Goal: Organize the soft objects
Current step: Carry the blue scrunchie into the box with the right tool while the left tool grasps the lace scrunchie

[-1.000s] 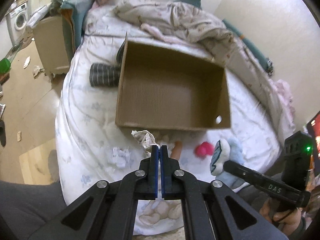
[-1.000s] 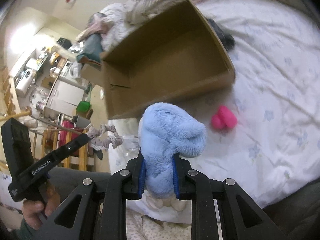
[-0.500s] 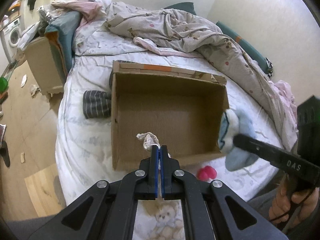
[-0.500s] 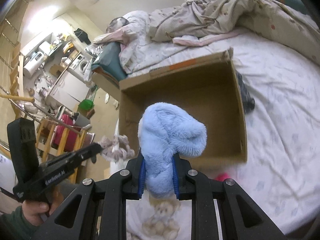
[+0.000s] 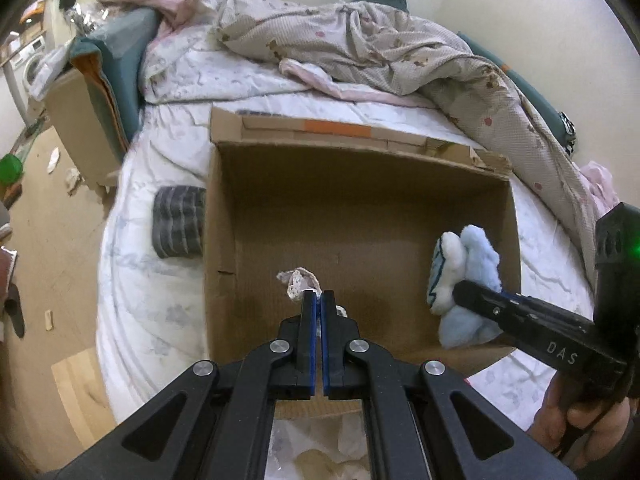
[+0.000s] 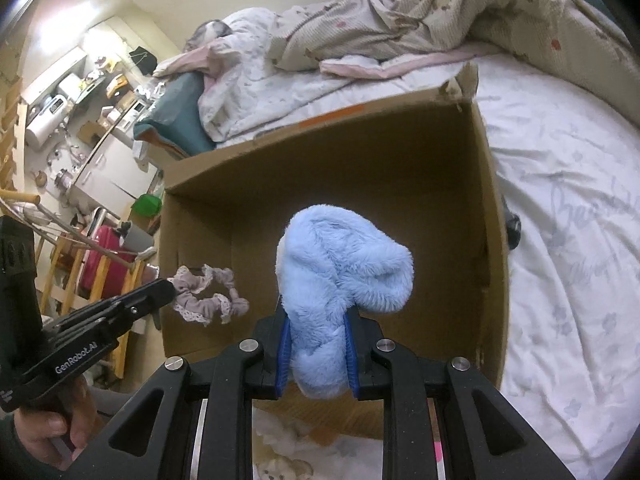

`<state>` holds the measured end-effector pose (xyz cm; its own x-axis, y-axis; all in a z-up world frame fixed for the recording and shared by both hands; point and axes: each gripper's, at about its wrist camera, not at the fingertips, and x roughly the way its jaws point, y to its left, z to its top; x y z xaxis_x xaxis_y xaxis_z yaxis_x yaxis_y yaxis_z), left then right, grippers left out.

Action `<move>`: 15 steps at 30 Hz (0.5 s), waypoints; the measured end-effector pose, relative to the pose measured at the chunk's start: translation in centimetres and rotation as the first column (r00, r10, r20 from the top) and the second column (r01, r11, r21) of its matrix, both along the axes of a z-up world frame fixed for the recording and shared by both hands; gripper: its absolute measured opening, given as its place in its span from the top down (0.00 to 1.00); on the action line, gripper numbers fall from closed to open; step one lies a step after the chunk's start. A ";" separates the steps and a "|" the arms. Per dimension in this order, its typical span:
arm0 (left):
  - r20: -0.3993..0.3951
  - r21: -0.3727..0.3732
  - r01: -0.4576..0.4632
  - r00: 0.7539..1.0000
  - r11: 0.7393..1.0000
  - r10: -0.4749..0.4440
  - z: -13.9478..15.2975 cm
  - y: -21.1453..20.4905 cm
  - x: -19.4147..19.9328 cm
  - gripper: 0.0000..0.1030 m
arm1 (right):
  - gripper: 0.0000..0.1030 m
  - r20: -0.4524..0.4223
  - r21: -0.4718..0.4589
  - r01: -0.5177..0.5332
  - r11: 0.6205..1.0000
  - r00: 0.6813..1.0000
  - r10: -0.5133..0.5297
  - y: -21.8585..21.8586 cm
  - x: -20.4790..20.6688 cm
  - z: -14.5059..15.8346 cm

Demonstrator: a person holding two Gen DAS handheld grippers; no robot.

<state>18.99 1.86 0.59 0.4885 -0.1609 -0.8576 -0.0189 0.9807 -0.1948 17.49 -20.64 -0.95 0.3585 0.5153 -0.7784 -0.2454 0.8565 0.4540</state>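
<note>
My right gripper [image 6: 316,354] clamps a blue plush toy [image 6: 344,276], which bulges forward past the fingers; my left gripper [image 5: 318,312] pinches a frilly mauve scrunchie [image 6: 208,294]. Both hang inside the rim of the open cardboard box [image 5: 356,216] on the bed [image 6: 568,216], its bare floor directly below, scrunchie left, plush right.

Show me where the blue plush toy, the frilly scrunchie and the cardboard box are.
blue plush toy [image 6: 344,272], right wrist view, fluffy upper body.
frilly scrunchie [image 6: 208,298], right wrist view, lace-edged loop.
cardboard box [image 5: 360,184], left wrist view, inside of far wall.
</note>
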 end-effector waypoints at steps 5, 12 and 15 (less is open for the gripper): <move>-0.014 0.017 0.012 1.000 1.000 -0.012 -1.7 -0.7 0.4 0.98 | 0.76 -0.023 -0.016 0.000 1.000 1.000 0.000 0.2 0.1 -1.4; -0.028 0.045 0.058 0.998 0.997 -0.057 -3.1 -1.6 0.2 0.98 | 0.75 -0.055 -0.056 -0.010 0.998 0.998 0.007 0.2 0.8 -2.8; -0.028 0.036 0.054 0.998 0.998 -0.053 -3.1 -1.7 0.1 0.98 | 0.75 -0.060 -0.056 -0.008 0.998 0.998 0.005 0.3 0.9 -3.0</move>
<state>19.10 0.20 -2.51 0.4567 -0.1541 -0.8762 0.0288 0.9869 -0.1585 18.35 -20.36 -3.98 0.3070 0.4720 -0.8264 -0.2251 0.8797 0.4188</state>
